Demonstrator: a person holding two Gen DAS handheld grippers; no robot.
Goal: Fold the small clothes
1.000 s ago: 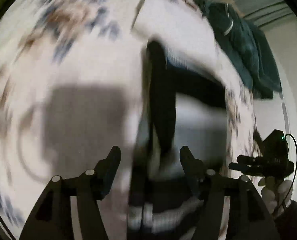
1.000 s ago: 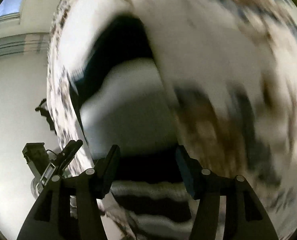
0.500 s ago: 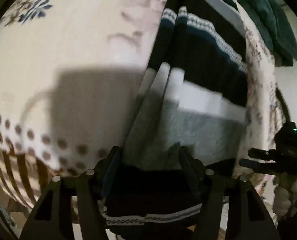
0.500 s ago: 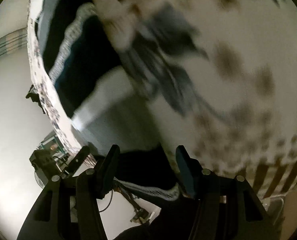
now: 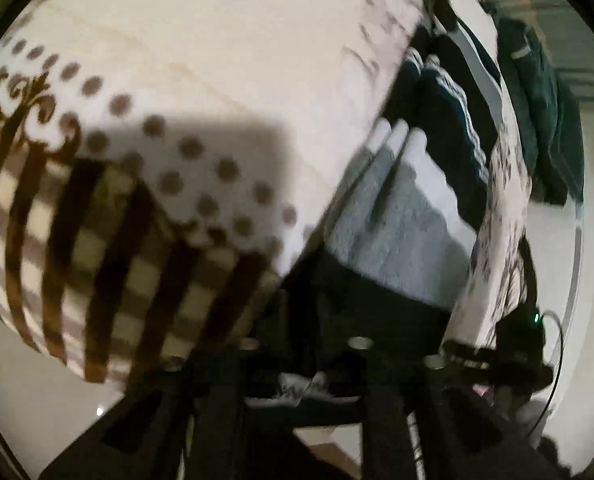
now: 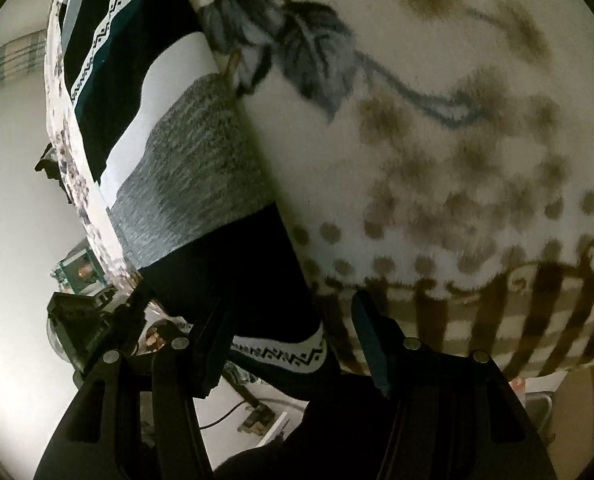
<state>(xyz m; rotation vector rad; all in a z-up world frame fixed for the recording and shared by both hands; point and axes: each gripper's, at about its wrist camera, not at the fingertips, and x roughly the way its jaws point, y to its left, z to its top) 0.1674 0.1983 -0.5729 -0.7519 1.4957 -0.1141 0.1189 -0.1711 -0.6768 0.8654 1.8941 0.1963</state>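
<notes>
A knit sweater with black, white and grey bands (image 5: 401,224) lies on a patterned blanket (image 5: 225,64); it also shows in the right wrist view (image 6: 193,168). My left gripper (image 5: 309,356) is at the sweater's near black hem, its jaws narrowed with dark fabric and a white patterned trim between them. My right gripper (image 6: 293,340) has its jaws apart, with the black hem and its white zigzag trim (image 6: 281,356) lying between the fingers. The left gripper (image 6: 93,328) shows at the lower left of the right wrist view.
The blanket (image 6: 457,160) has flowers, dots and brown stripes and drapes over the bed's near edge. A dark green garment (image 5: 545,120) lies at the far right. The right gripper (image 5: 509,356) shows at the right edge. Floor clutter (image 6: 257,412) lies below.
Both grippers have drawn back toward the bed's near edge with the sweater's hem. The left jaws have narrowed on the hem. The blanket's striped border has come into view.
</notes>
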